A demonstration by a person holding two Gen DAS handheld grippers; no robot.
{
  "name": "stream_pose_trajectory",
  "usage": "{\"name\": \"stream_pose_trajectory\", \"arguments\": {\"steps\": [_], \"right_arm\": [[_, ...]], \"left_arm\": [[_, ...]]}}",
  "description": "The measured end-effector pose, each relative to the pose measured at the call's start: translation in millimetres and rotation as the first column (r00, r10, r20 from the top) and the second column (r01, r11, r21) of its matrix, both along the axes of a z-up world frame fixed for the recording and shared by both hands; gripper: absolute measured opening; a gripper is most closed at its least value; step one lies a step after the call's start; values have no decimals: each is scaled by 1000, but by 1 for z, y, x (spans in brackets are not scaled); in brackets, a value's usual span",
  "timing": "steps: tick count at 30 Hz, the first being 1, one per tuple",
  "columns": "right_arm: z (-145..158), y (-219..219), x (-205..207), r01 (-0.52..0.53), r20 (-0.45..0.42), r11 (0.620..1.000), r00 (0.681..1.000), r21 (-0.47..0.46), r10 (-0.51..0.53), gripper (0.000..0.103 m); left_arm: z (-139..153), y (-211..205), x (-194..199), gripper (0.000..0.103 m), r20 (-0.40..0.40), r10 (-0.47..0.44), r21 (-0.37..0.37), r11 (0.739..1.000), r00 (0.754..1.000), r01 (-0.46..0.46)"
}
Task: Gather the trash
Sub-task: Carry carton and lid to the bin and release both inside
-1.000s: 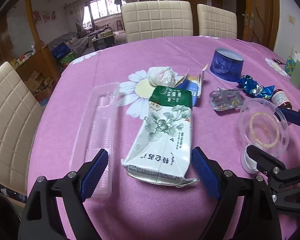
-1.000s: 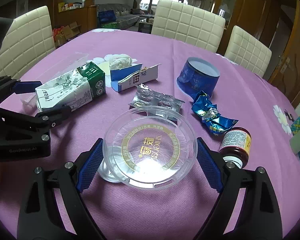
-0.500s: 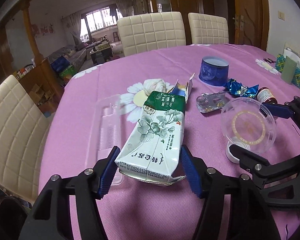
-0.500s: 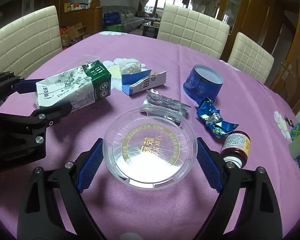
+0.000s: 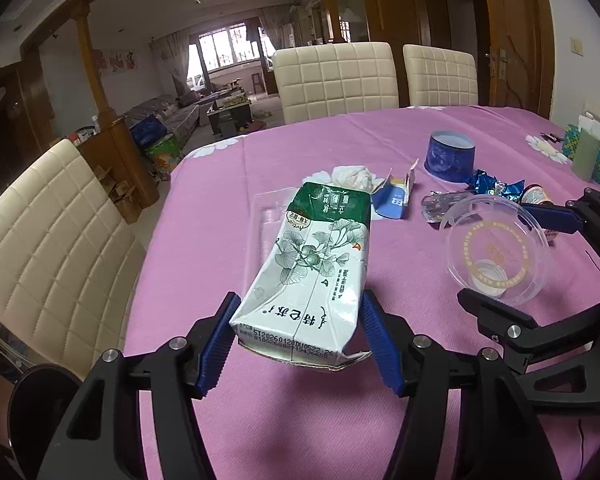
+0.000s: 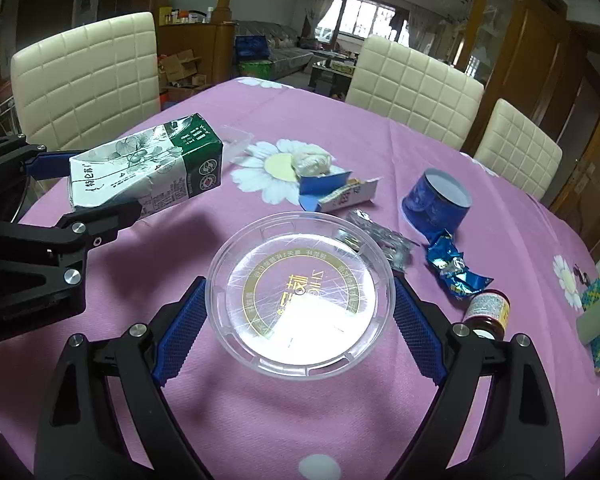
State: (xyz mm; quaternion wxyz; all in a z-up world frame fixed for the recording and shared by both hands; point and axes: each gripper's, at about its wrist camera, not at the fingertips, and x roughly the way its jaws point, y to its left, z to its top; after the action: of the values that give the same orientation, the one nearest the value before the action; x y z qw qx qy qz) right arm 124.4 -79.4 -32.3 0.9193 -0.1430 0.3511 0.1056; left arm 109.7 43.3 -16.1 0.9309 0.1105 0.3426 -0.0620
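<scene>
My left gripper (image 5: 300, 344) is shut on the bottom end of a green and white milk carton (image 5: 312, 272) and holds it above the pink tablecloth (image 5: 204, 232). The carton also shows at the left of the right wrist view (image 6: 148, 168), lifted off the cloth. My right gripper (image 6: 300, 328) is shut on a clear round plastic lid (image 6: 300, 296) with gold print and holds it above the table. The lid also shows in the left wrist view (image 5: 496, 248).
Other trash lies on the table: a crumpled tissue (image 6: 312, 160), a torn blue carton (image 6: 336, 190), a foil blister pack (image 6: 384, 240), a blue wrapper (image 6: 452, 264), a blue cup (image 6: 436, 200), a small jar (image 6: 488, 312), a clear tray (image 5: 268, 216). Cream chairs (image 5: 336, 76) surround the table.
My left gripper has closed on the milk carton and lifted it off the cloth. My right gripper has raised the clear lid off the table.
</scene>
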Motion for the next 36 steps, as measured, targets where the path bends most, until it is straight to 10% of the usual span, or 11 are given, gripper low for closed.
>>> {"name": "stream_pose_trajectory", "arguments": {"steps": [19,36], "right_arm": [[19,84,-20,-185,48,982,981,-36,187,88],[19,175,-39,-351,46,933,934,-73,355,88]], "left_arm": [[12,90,-52,59,62,168,-22,986,984,-167],[2,169,-88,60,82,391,12,919,917,-394]]}}
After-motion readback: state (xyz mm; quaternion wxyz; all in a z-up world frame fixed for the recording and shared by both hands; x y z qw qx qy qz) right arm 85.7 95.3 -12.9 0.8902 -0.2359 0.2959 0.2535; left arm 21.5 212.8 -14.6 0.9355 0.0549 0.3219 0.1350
